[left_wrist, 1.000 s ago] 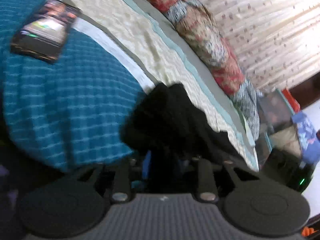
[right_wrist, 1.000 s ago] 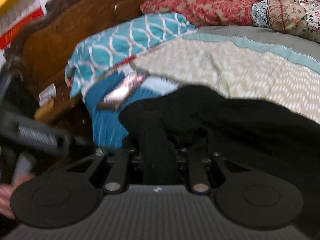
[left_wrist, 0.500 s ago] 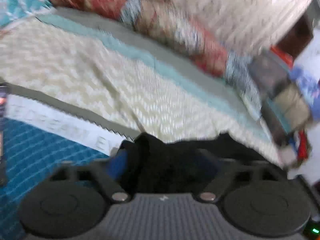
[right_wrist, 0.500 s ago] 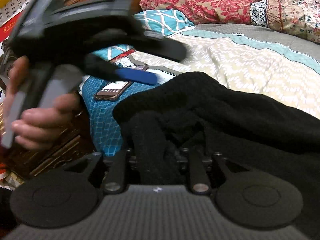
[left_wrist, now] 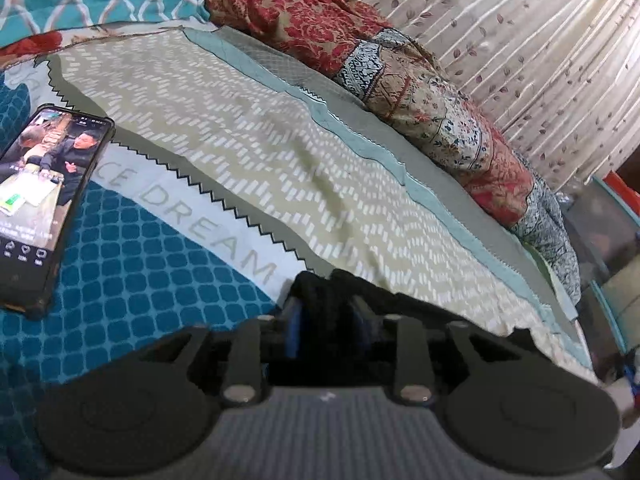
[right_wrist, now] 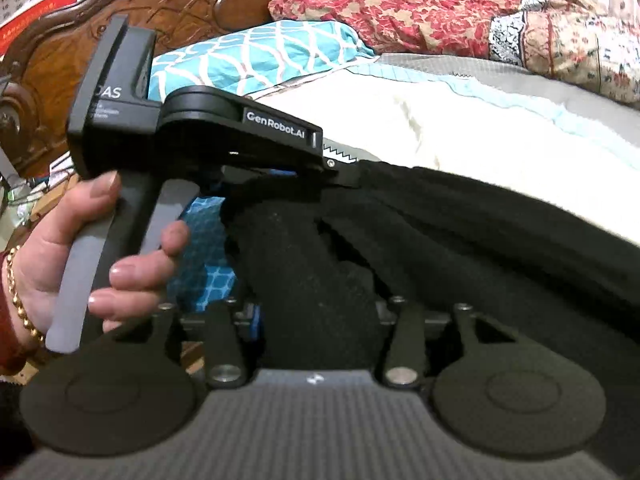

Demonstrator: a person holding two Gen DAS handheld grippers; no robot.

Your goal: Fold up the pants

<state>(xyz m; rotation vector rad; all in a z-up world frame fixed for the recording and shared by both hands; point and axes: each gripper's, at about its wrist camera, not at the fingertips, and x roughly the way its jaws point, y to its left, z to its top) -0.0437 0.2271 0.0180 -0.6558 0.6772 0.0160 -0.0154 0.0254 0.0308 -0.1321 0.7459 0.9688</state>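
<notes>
The black pants (right_wrist: 460, 240) lie spread across the bed, filling the lower right of the right wrist view. My right gripper (right_wrist: 316, 308) is shut on a thick bunch of the black fabric. My left gripper (left_wrist: 326, 304) is shut on another bunch of the black pants (left_wrist: 320, 288) at the bed's near edge. In the right wrist view the left gripper (right_wrist: 344, 176) shows from the side, held by a hand, its fingers clamping the pants' edge to the left of and beyond my right gripper.
A phone (left_wrist: 40, 204) with a lit screen lies on the teal bedspread (left_wrist: 132, 272) at the left. A teal patterned pillow (right_wrist: 256, 56) and a red floral quilt (right_wrist: 440, 8) lie along the far side. A carved wooden headboard (right_wrist: 192, 4) stands behind.
My left gripper has swung up and over the bed with the pants' edge in it, coming beside my right gripper. My right gripper has kept its hold and stayed nearly still.
</notes>
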